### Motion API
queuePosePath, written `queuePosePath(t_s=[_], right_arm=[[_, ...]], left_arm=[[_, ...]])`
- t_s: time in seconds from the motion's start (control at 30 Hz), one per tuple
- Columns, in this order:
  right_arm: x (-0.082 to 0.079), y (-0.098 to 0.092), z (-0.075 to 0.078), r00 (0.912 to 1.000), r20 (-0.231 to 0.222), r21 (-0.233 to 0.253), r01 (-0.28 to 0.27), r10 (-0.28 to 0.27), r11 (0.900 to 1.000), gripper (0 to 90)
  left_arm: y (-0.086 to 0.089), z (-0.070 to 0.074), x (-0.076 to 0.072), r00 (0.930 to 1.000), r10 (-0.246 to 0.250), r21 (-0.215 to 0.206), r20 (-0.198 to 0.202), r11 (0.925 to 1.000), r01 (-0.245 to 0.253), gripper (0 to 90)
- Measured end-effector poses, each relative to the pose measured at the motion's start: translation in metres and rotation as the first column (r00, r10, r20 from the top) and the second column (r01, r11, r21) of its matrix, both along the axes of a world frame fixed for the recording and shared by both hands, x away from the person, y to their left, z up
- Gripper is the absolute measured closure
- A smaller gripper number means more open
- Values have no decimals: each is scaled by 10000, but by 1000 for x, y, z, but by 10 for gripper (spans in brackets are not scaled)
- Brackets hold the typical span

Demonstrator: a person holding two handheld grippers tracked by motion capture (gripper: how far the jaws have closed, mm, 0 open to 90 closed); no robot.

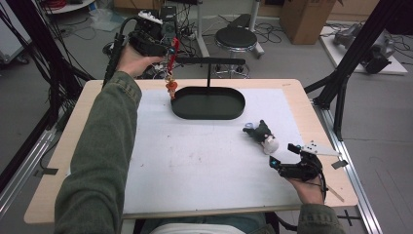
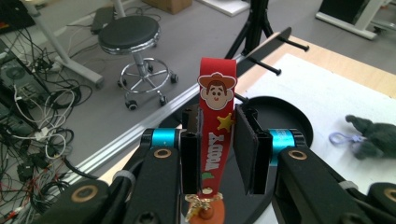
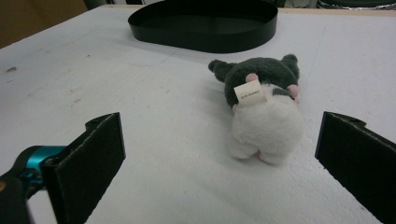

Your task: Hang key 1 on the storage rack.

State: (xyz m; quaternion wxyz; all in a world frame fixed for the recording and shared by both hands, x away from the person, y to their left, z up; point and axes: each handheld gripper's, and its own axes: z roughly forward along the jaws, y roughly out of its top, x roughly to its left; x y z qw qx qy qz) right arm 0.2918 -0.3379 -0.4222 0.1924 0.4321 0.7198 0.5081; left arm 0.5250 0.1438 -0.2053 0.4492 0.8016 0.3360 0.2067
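A red rubber strap keychain (image 2: 216, 140) with a cowboy face on top stands between the jaws of my left gripper (image 2: 217, 154), which is shut on it. From the high view the left gripper (image 1: 169, 45) is held up beyond the table's far left edge, and the strap (image 1: 171, 63) hangs from it with a charm at its lower end. A black stand has an oval base (image 1: 208, 113) and a horizontal bar (image 1: 214, 61) just right of the strap. A grey and white plush toy (image 3: 264, 105) lies on the white mat, just ahead of my open right gripper (image 3: 219, 158).
The stand's bar carries short pegs (image 2: 267, 66). A black stool (image 1: 236, 38) and a cardboard box (image 1: 304, 17) stand on the floor past the table. Cables lie on the floor at the far left. The white mat (image 1: 195, 161) covers most of the wooden table.
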Motion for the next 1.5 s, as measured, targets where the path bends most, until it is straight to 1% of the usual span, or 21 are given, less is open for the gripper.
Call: queuePosePath(t_s=[0.03,0.13,0.17,0.3,0.43,0.53,0.67,0.73,0.8,0.9,0.97,1.07,1.1,1.13,1.2,1.27,1.37,1.4,1.43,1.47,1.5], right_arm=[[3,0,-1,10000,-17,7,-4,4,10000,5],[5,1,-1,10000,-41,10,-32,32,10000,5],[5,1,-1,10000,-41,10,-32,32,10000,5],[6,2,-1,10000,-25,-1,-41,41,10000,5],[7,2,0,10000,-62,11,-25,25,10000,5],[7,2,-1,10000,-48,12,-45,45,10000,5],[7,1,-1,10000,-41,17,-27,27,10000,5],[7,0,-1,10000,-33,20,12,-12,10000,5],[6,-1,-1,10000,-26,34,49,-49,10000,5],[5,-1,-1,9999,-51,47,100,-100,9999,5],[5,-2,-1,9999,-51,30,117,-117,9999,5],[5,-3,-2,9999,-18,-9,154,-154,9999,5],[4,-3,-2,9998,-125,45,181,-180,9998,5],[4,-4,-2,9998,-52,4,190,-190,9998,5],[4,-4,-2,9998,-53,17,178,-178,9998,5],[3,-5,-2,9998,-36,33,195,-195,9998,5],[4,-4,-2,9998,-86,72,190,-190,9998,5],[5,-4,-2,9999,-46,25,127,-127,9999,5],[6,-3,-2,9999,-84,45,105,-104,9999,5],[6,-3,-2,9999,-84,45,105,-104,9999,5],[7,-2,-2,9999,-84,28,77,-76,10000,5]], left_arm=[[-1,-1,1,10000,-10,-36,-25,10000,10,728],[-4,-3,4,10000,91,160,38,9998,-91,728],[-5,-3,5,9998,166,71,97,9998,-166,728],[-10,-2,9,9997,192,136,162,9997,-194,728],[-17,2,15,9999,78,218,104,9997,-81,729],[-23,5,19,10000,1,387,66,9993,-3,729],[-28,8,24,9999,37,65,102,10000,-37,729],[-30,7,28,9999,90,23,-109,10000,-90,729],[-35,5,32,9994,162,273,-299,9995,-154,729],[-41,4,38,9990,291,58,-352,9996,-289,729],[-44,4,42,9988,382,216,-315,9991,-375,729],[-47,2,48,9987,399,199,-311,9990,-393,729],[-48,1,50,9984,472,203,-299,9987,-466,729],[-48,0,51,9982,534,257,-290,9983,-526,728],[-49,-2,53,9982,547,640,-240,9965,-531,728],[-46,-4,55,9982,508,533,-316,9974,-490,728],[-42,-5,58,9982,415,207,-444,9990,-406,722],[-41,-7,58,9981,313,93,-521,9995,-309,706],[-41,-9,59,9982,112,124,-590,9999,-105,457],[-42,-11,58,9979,-48,370,-641,9993,72,457],[-43,-12,56,9981,-208,678,-581,9974,247,389]])
